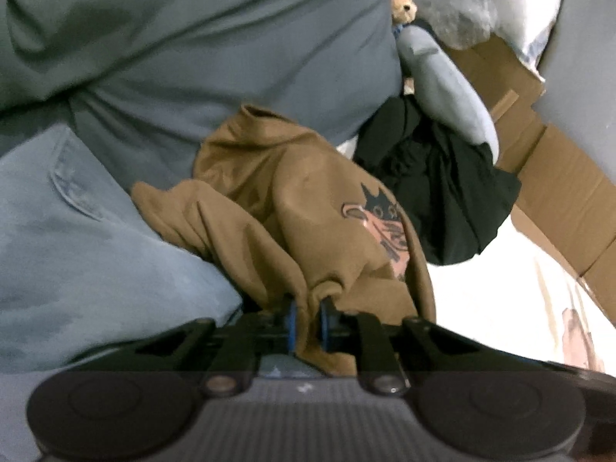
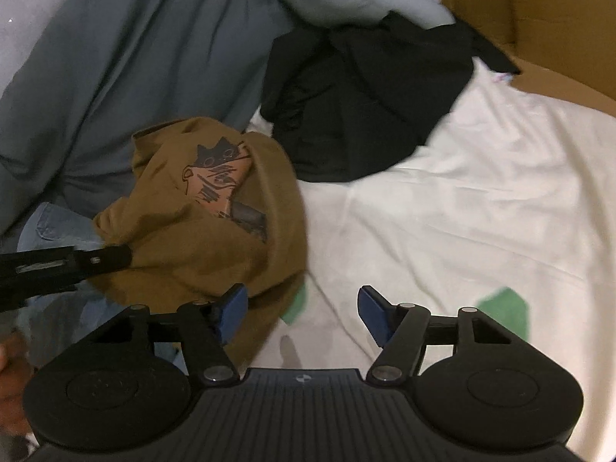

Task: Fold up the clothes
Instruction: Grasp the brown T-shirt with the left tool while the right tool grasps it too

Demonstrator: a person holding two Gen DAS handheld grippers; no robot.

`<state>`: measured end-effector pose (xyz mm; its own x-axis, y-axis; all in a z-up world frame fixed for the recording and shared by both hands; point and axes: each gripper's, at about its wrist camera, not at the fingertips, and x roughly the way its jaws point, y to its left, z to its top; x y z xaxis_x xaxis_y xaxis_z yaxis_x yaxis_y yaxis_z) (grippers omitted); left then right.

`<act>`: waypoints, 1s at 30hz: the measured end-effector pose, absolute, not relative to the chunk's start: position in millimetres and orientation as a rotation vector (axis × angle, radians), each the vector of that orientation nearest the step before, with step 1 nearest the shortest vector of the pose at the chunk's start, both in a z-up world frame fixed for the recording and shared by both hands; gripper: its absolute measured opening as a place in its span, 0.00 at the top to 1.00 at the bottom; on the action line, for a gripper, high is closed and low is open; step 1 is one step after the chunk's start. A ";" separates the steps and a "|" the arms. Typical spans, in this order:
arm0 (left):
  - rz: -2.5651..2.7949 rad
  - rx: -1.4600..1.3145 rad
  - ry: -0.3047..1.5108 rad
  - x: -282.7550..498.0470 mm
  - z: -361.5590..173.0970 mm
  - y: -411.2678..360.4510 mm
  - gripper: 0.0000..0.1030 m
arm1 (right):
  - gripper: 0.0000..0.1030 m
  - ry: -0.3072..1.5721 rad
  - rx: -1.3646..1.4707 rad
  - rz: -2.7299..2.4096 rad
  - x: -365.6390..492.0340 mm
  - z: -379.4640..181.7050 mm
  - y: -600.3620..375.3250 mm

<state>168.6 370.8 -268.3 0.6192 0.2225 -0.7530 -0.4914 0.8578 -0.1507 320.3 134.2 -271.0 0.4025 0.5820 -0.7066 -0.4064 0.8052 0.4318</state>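
We see the left gripper (image 1: 307,317) with its fingers clamped on a bunched fold of the brown shirt (image 1: 292,208), which is heaped against the person's jeans (image 1: 77,254) and grey top (image 1: 192,57) at the edge of the white bed sheet (image 2: 481,192). Our right gripper (image 2: 300,313) has its fingers apart with nothing pinched: the left blue pad (image 2: 231,313) overlaps the shirt's near hem, the other hangs over bare sheet. A black garment (image 2: 365,107) lies beyond, beside a cardboard box (image 2: 500,0)
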 end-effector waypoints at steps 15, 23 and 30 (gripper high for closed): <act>0.441 -0.417 0.792 127.3 -246.8 360.7 0.89 | 0.39 1.022 0.313 0.634 364.0 -289.5 179.6; 0.444 -0.488 0.789 102.1 -240.6 349.9 0.90 | 0.80 1.054 0.292 0.670 383.9 -305.8 193.2; 0.448 -0.483 0.822 95.1 -241.2 350.6 0.83 | 0.98 0.992 0.288 0.702 377.5 -287.0 168.8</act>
